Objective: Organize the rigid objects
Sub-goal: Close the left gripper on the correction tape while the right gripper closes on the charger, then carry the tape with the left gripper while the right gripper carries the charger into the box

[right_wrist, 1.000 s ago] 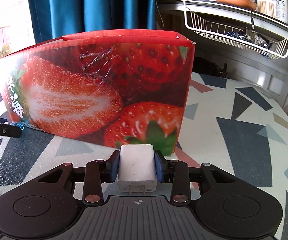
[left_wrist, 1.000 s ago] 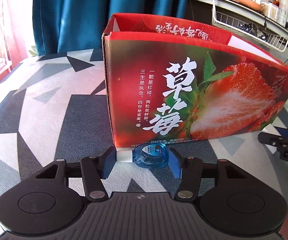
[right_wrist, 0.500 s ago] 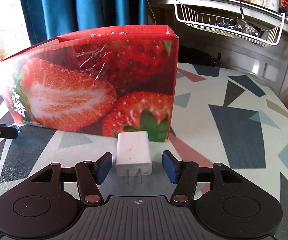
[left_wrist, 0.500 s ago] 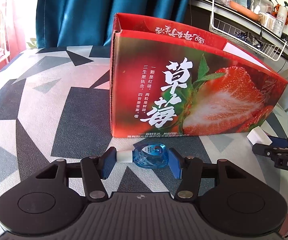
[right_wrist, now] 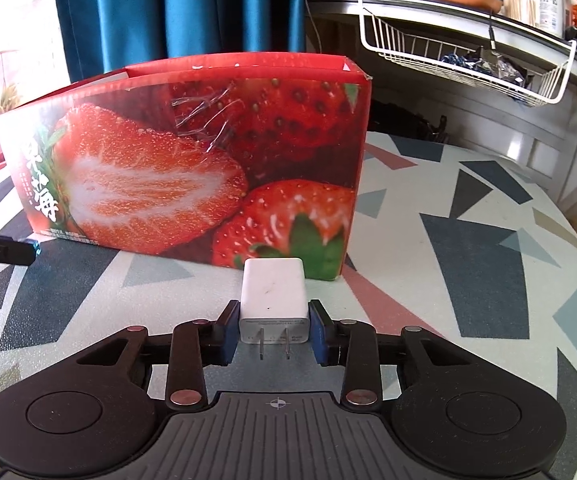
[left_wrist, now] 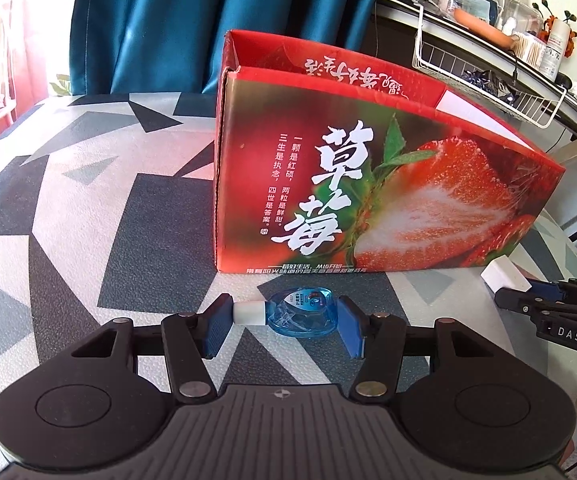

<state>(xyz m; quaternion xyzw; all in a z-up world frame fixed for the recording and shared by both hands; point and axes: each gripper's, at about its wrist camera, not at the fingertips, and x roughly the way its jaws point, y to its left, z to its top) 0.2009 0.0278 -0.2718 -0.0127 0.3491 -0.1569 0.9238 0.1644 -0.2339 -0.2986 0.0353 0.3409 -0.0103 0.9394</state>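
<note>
L gripper point(left_wrist: 284, 326) clamps tape dispenser point(left_wrist: 298, 312); R gripper point(right_wrist: 274, 330) just closed on charger point(right_wrist: 274, 294).

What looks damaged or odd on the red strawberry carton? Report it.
A crinkled patch of clear tape is stuck across the printed face of the red strawberry carton, and the carton's top right corner looks slightly torn. Otherwise it stands upright and open-topped on the patterned table.

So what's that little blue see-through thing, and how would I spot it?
Find the big red strawberry box on the patterned table. Just in front of its long printed side, the left gripper is shut on a correction tape dispenser. It is clear blue with a white tip, unlike the plain white charger plug nearby.
</note>
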